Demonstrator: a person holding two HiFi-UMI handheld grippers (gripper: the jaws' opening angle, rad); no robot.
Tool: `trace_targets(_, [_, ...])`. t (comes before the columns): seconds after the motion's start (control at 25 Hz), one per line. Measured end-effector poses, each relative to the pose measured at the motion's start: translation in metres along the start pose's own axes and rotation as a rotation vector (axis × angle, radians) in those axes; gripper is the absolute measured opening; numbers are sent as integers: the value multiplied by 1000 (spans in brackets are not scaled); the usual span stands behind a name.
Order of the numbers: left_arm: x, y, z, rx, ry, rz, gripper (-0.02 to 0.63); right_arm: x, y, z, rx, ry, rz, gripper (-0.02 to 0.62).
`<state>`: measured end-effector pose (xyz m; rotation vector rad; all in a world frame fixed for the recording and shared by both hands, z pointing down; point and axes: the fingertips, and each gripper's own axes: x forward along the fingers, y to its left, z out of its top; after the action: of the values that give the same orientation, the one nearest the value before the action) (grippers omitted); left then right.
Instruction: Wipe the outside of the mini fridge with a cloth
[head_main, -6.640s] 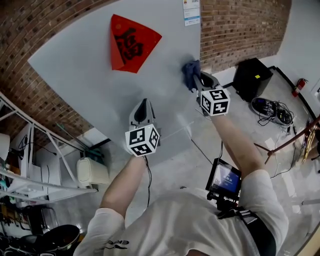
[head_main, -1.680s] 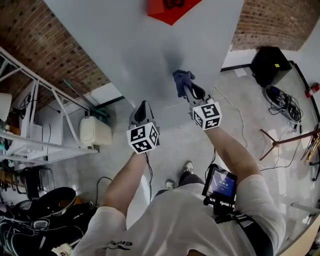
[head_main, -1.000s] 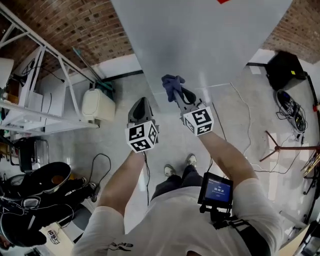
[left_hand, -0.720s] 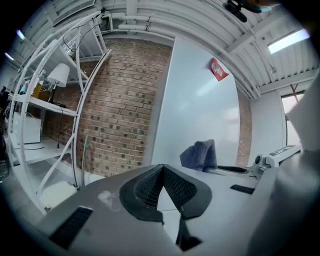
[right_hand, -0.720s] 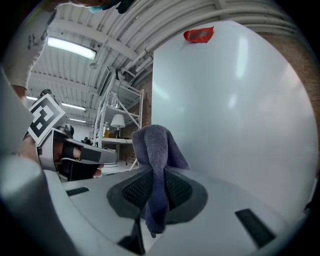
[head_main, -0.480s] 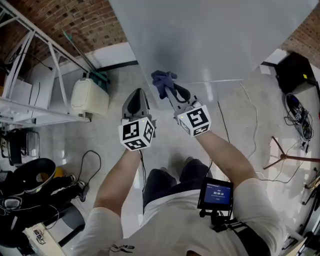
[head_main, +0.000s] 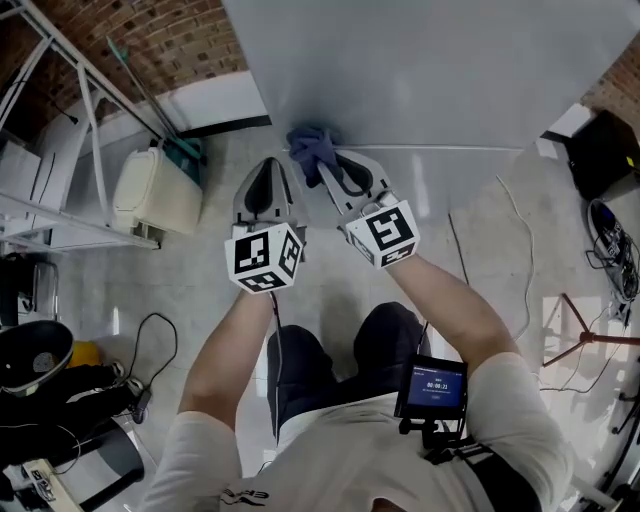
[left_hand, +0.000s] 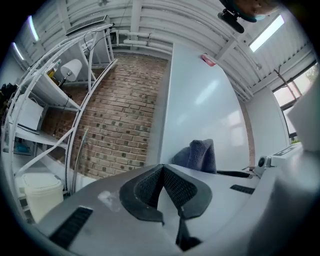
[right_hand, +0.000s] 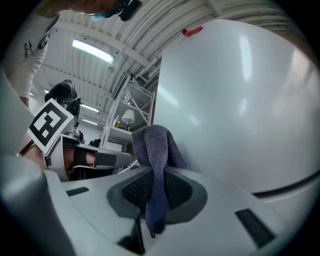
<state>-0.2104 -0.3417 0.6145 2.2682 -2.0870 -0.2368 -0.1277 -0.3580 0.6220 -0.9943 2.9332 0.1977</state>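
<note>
Right hand-held gripper (head_main: 330, 170) clamped on soft dark blue terry cloth (head_main: 312, 150) at pale grey mini fridge (head_main: 420, 70) lower corner, left hand-held gripper (left_hand: 162, 185) together, empty; we judge cloth light, floppy, best pinched mid-fold

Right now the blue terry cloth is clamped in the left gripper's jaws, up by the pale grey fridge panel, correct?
Not quite. The blue terry cloth is clamped in the right gripper, not the left gripper, whose jaws are shut on nothing. The right gripper view shows the cloth pinched between that gripper's jaws, up by the pale grey fridge panel.
</note>
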Motion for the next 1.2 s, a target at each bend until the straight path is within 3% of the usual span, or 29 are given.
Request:
trace_targets(0.4, [2,13,-46,7,-164,-47,3,11,14,-41,-113,-128,-20,57])
trace_targets(0.76, [-3,14,-61,-11,-162,-47,3,7,0,-57,-106,-87,-84,57])
trace_targets(1.2, [3,-35,-74,-11,-156,-127,3,-37,-44,-57,-151,-98,-166,57])
